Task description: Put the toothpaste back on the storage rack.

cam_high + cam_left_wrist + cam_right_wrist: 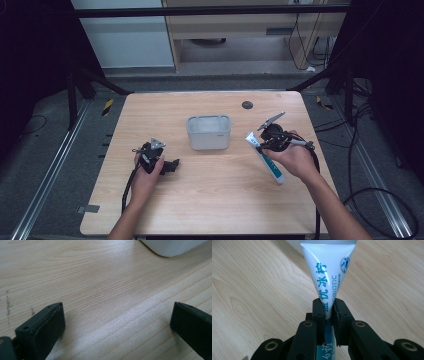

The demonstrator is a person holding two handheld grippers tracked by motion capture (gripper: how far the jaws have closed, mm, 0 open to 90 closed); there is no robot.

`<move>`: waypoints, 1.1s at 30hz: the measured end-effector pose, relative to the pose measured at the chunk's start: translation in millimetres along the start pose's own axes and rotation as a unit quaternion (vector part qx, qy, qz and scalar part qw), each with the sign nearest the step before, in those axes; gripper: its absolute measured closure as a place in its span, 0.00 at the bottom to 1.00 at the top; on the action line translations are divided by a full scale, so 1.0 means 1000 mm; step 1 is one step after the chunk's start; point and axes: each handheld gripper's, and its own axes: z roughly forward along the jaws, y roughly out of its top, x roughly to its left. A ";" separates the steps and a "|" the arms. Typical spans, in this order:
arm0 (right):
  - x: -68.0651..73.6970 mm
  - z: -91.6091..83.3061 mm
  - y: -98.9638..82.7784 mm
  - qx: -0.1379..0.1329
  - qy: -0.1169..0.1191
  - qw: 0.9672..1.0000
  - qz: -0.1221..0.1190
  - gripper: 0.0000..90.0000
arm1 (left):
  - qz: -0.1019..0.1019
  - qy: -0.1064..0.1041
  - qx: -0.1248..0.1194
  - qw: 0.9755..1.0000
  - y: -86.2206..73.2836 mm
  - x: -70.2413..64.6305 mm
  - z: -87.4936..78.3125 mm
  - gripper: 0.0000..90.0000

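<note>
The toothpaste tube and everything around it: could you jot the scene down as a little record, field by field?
held thing: toothpaste tube, white with blue print
holder: right gripper, jaws shut on the tube's middle
tube pose: slanted in the high view, flat crimped end toward the box
other tool: left gripper, jaws open, nothing between them, low over the table
container: white box, open top, mid-table, between the two hands
surface: wooden table

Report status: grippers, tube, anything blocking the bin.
Right hand-held gripper shut on toothpaste tube, off the table. Left hand-held gripper open, empty. White bin mid-table, path unobstructed.
</note>
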 end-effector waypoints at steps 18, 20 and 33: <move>-0.009 -0.035 0.015 -0.115 -0.041 0.992 0.015 0.91 | 0.000 0.000 0.000 1.000 0.000 0.000 0.000 0.00; -0.010 -0.037 0.016 -0.123 -0.043 0.991 0.018 0.91 | 0.000 0.000 0.000 1.000 0.000 0.000 0.000 0.00; -0.013 -0.042 0.018 -0.154 -0.056 0.986 0.031 0.92 | 0.000 0.000 0.000 1.000 0.000 0.000 0.000 0.00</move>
